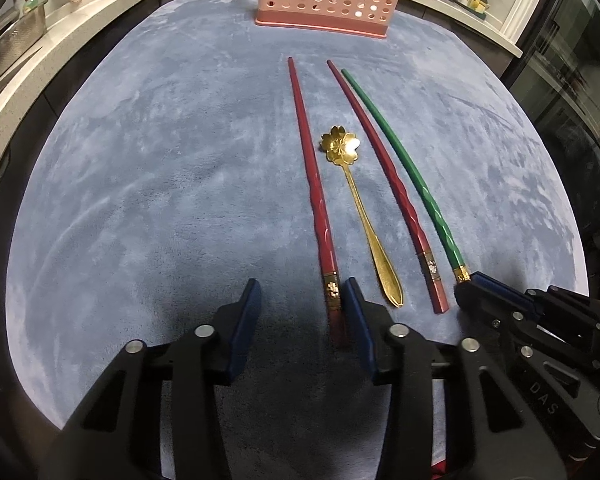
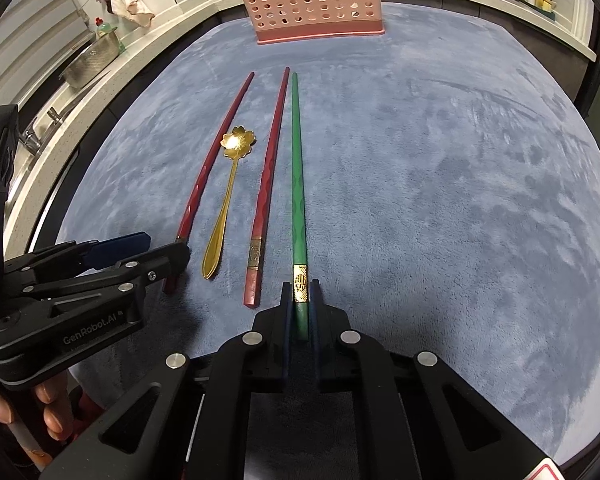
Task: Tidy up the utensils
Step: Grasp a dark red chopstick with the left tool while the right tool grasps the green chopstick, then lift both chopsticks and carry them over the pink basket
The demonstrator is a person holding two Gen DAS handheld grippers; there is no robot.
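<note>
Grippers sat nearest the cameras: the right gripper (image 2: 301, 294) was clamped on the green chopstick (image 2: 298, 184) at its butt end, while the left gripper (image 1: 304, 300) had its jaws apart around the butt of the outer red chopstick (image 1: 306, 160), not pinching yet as far as I could tell. Left of the green one lay the other red chopstick (image 2: 266, 184), then the gold spoon (image 2: 226, 200). Beyond the green one's tip stood the pink basket (image 2: 308, 4) on the blue mat (image 2: 440, 200). My guess: a grip that far back could let the long stick swing and miss the basket.
</note>
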